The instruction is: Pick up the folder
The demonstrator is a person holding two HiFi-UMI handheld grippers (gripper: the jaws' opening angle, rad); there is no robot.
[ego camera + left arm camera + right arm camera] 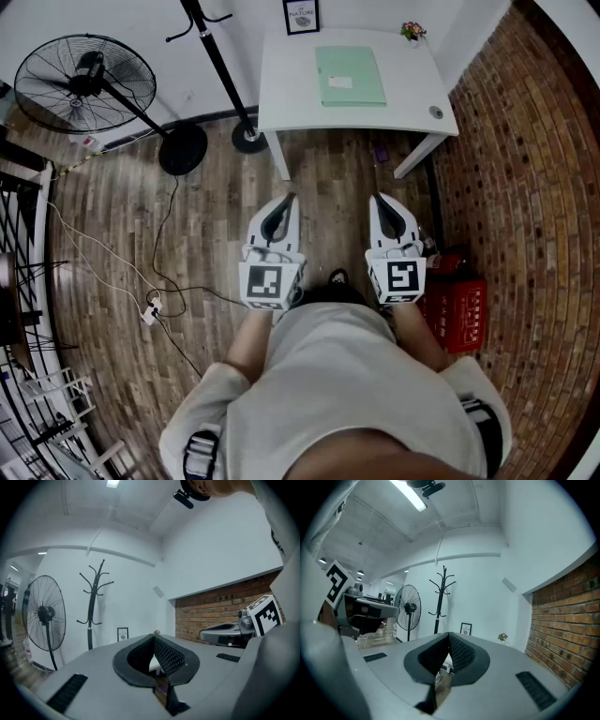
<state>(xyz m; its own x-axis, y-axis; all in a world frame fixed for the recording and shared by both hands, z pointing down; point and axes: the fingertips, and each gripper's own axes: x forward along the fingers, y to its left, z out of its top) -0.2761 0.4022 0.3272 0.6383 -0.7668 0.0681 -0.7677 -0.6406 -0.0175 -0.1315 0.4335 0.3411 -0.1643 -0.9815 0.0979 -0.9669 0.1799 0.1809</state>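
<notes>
Looking down through the head view, I see the flat, pale green rectangular folder (350, 75) lying on the white rectangular table (281, 84), well ahead of both tools, with brown wooden floor (328, 187) between us. Its long axis runs straight away from me. The left gripper (288, 199) and the right gripper (379, 199) sit side by side, both aimed at the table. The folder lies forward between their two lines, somewhat closer to the right one's, so I judge the right hand the nearer.

In the left gripper view, the left gripper (153, 641) has its jaws pressed together at the tips with nothing caught between them. Only a sliver of white table shows through the slot below the tips; the folder is hidden.

In the right gripper view, the right gripper (449, 639) is likewise closed tight and empty. I cannot see the folder here either, only a small black-framed picture (465, 628) against the far wall.
</notes>
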